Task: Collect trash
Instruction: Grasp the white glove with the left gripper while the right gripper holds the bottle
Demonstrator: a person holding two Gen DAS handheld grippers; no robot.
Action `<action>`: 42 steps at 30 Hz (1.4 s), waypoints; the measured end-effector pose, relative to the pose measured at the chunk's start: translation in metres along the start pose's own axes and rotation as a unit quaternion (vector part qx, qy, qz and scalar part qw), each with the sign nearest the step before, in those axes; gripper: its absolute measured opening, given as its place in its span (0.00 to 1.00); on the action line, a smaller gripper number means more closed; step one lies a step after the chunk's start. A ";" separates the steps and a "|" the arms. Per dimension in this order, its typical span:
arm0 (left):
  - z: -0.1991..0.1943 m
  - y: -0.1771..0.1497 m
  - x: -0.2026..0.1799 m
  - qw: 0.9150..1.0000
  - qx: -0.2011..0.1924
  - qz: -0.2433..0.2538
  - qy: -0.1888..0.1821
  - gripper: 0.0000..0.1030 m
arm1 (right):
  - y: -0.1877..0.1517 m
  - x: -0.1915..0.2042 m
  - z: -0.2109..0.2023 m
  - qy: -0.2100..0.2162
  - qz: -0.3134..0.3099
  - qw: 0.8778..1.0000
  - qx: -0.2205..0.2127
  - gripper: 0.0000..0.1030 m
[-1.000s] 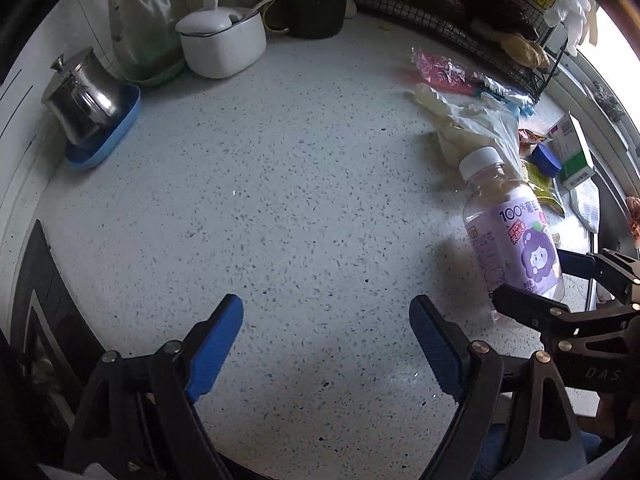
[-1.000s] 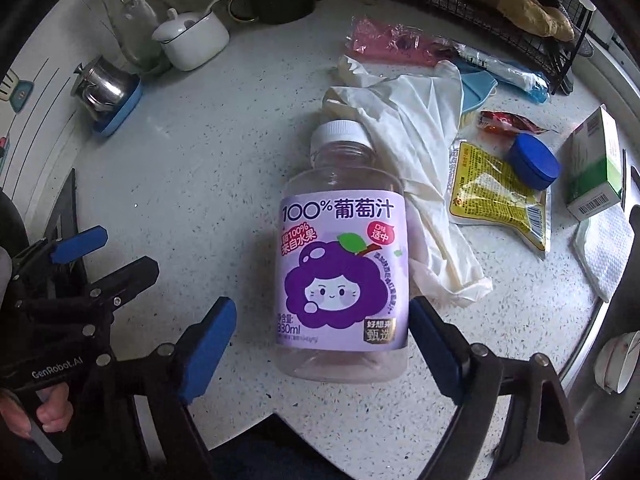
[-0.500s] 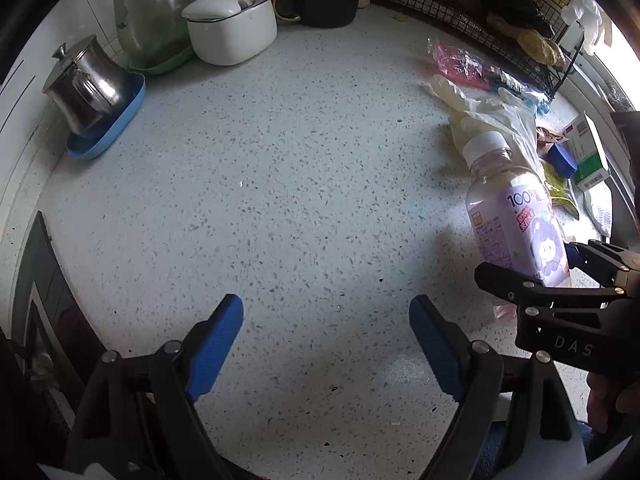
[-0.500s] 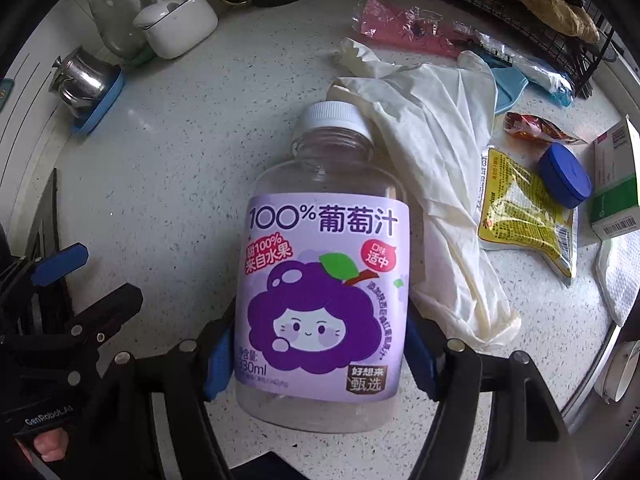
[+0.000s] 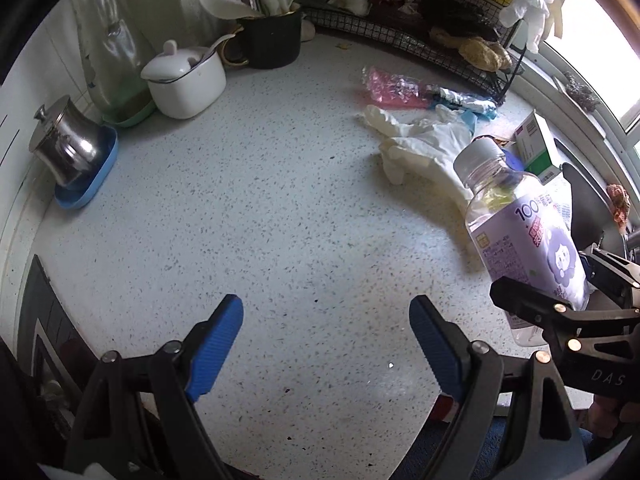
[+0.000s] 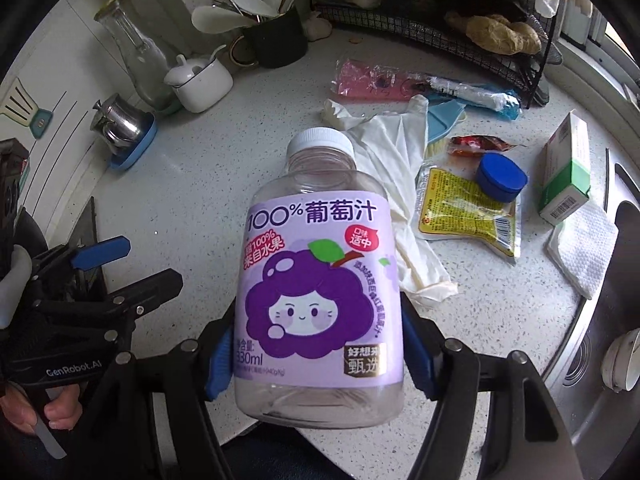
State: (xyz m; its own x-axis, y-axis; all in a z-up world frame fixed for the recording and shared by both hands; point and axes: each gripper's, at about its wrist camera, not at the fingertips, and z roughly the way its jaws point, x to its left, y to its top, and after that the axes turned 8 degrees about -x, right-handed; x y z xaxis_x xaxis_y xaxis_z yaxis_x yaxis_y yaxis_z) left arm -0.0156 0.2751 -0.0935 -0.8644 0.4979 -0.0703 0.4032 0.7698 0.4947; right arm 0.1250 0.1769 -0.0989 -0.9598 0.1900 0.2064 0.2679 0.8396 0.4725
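Observation:
My right gripper (image 6: 320,356) is shut on an empty grape juice bottle (image 6: 320,280) with a purple label and white cap, held off the speckled counter (image 6: 208,184). The bottle also shows in the left wrist view (image 5: 524,236), tilted at the right. My left gripper (image 5: 326,344) is open and empty over bare counter. More trash lies behind the bottle: a white rubber glove (image 6: 396,168), a yellow sachet (image 6: 464,208), a blue lid (image 6: 502,178), a red wrapper (image 6: 476,145), a pink plastic bag (image 6: 372,80).
A green-and-white box (image 6: 564,172) and a paper towel (image 6: 584,244) lie by the sink (image 6: 600,360) at the right. A steel pot on a blue dish (image 5: 72,152), a white sugar bowl (image 5: 184,84), a utensil mug (image 5: 272,36) and a wire rack (image 5: 440,32) line the back.
My right gripper closed on the bottle and lifted it off the counter. My left gripper stayed open, with its view shifting slightly forward over the counter.

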 end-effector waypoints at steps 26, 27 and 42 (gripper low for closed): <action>0.124 0.091 -0.093 0.983 0.079 0.140 -0.090 0.82 | -0.003 -0.104 -0.007 -0.133 0.145 0.980 -0.017 0.65; 0.128 0.093 -0.095 0.983 0.080 0.141 -0.089 0.82 | -0.002 -0.105 -0.006 -0.134 0.145 0.980 -0.015 0.65; 0.120 0.074 -0.089 0.985 0.076 0.130 -0.087 0.07 | -0.006 -0.105 -0.007 -0.127 0.141 0.982 -0.013 0.66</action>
State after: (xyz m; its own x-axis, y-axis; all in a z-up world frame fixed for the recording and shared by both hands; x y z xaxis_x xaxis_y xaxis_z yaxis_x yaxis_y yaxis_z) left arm 0.1275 0.3353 -0.1550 -0.6675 0.7361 -0.1123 0.6554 0.6524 0.3806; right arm 0.2249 0.1483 -0.1174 -0.8361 0.5369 0.1125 0.5248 0.7232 0.4490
